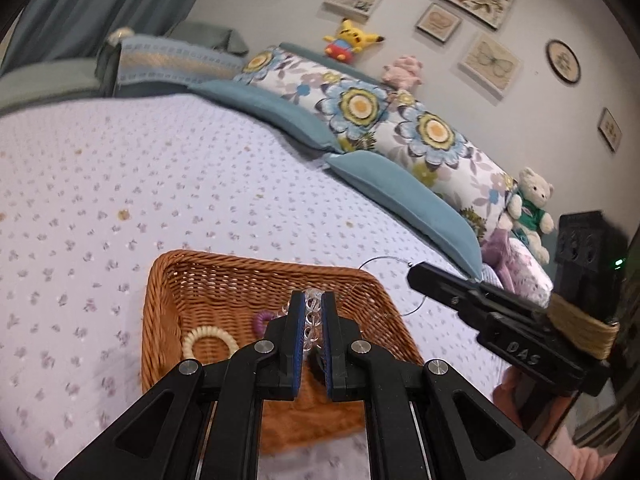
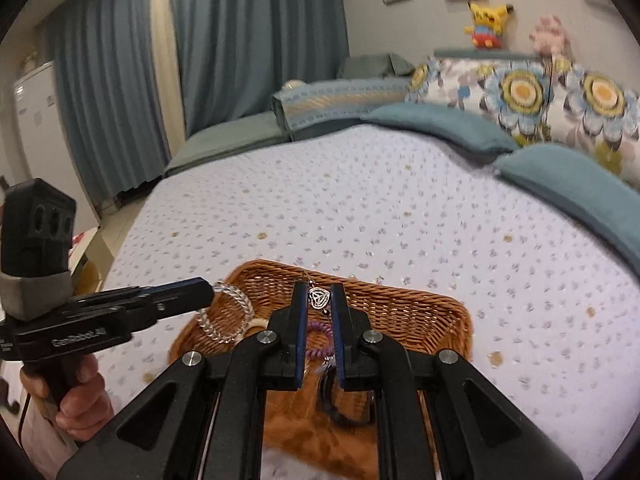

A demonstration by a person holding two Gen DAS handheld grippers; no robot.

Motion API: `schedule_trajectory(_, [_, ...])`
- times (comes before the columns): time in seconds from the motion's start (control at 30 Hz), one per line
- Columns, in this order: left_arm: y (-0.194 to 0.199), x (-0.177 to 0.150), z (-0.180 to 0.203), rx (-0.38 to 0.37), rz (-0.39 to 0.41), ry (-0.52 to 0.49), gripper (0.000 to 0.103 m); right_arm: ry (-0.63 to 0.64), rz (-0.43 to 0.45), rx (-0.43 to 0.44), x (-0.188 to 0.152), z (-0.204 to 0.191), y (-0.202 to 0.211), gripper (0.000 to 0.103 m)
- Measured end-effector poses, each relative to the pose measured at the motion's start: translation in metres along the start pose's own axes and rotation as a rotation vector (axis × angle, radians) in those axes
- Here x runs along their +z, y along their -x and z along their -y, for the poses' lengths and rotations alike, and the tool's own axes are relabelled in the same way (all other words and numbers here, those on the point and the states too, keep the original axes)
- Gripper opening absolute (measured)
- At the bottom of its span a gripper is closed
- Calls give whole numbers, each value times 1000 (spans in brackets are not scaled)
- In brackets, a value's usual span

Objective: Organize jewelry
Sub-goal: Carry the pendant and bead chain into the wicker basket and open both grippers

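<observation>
A brown wicker basket (image 1: 208,276) (image 2: 420,312) sits on the bed. My left gripper (image 1: 313,300) is shut on a clear bead bracelet (image 1: 312,316) above the basket; the bracelet also hangs from it in the right wrist view (image 2: 236,304). My right gripper (image 2: 319,290) is shut on a silver hoop earring with a heart pendant (image 2: 319,298); its thin hoop (image 1: 384,264) shows at the right gripper's tip in the left wrist view. In the basket lie a cream bead bracelet (image 1: 210,340), a purple coil hair tie (image 2: 320,340) and a dark item (image 2: 332,400).
The basket stands on a lilac flowered bedspread (image 1: 160,184). Teal and flower-print pillows (image 1: 400,120) line the headboard, with a teddy bear (image 1: 528,204) at the right. Blue curtains (image 2: 224,40) hang behind the bed. A hand (image 2: 76,400) holds the left gripper.
</observation>
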State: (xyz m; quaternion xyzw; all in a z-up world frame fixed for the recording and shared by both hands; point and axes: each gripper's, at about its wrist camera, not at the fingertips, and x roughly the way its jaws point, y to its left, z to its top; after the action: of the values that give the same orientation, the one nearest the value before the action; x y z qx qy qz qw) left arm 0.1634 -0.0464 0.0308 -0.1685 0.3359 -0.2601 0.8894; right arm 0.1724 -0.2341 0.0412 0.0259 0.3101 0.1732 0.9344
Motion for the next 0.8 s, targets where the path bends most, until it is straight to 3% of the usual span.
schedule_trajectory(0.2, [-38, 3, -18, 21, -43, 13, 8, -84, -80, -16, -9, 24, -47, 13])
schedule_trajectory(0.43, [-73, -13, -41, 52, -103, 59, 8, -122, -146, -89, -30, 42, -66, 13])
schedule_trajectory(0.8, [-78, -18, -52, 111, -131, 83, 11, -182, -186, -86, -39, 61, -69, 14])
